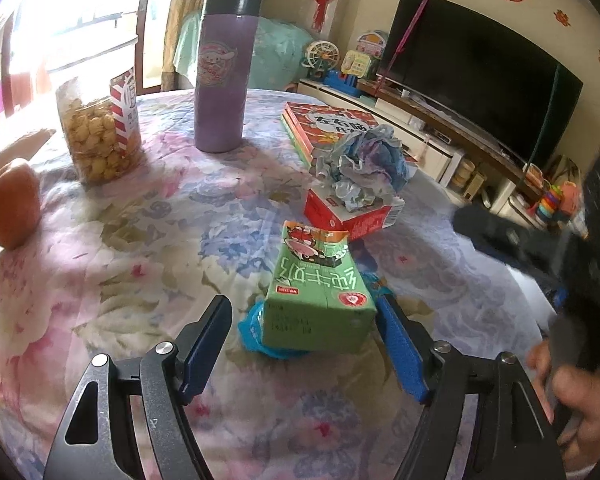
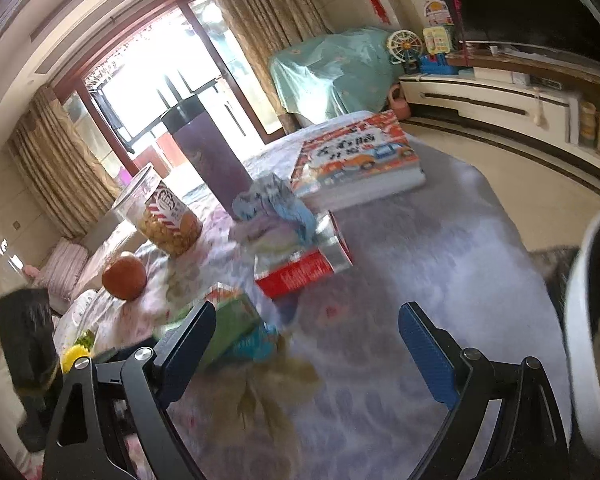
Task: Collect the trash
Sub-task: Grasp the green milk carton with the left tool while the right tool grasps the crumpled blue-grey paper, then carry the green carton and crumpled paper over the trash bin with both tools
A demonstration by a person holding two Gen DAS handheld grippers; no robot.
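Observation:
A green milk carton [image 1: 320, 292] lies on a blue wrapper [image 1: 252, 330] on the floral tablecloth, between the tips of my open left gripper [image 1: 306, 316]; the jaws are not closed on it. Behind it a red carton [image 1: 352, 214] carries a crumpled paper wad [image 1: 360, 164]. My right gripper [image 2: 306, 328] is open and empty above the cloth. The green carton [image 2: 232, 324], red carton [image 2: 300, 270] and wad [image 2: 272, 212] show blurred in the right wrist view. A white bin [image 2: 584, 340] stands at the right edge.
A purple flask [image 1: 224, 72], a snack jar [image 1: 100, 132], an apple [image 1: 10, 204] and a picture book [image 1: 324, 124] stand on the table [image 1: 140, 240]. A TV [image 1: 480, 68] and cabinet lie beyond the table's right side.

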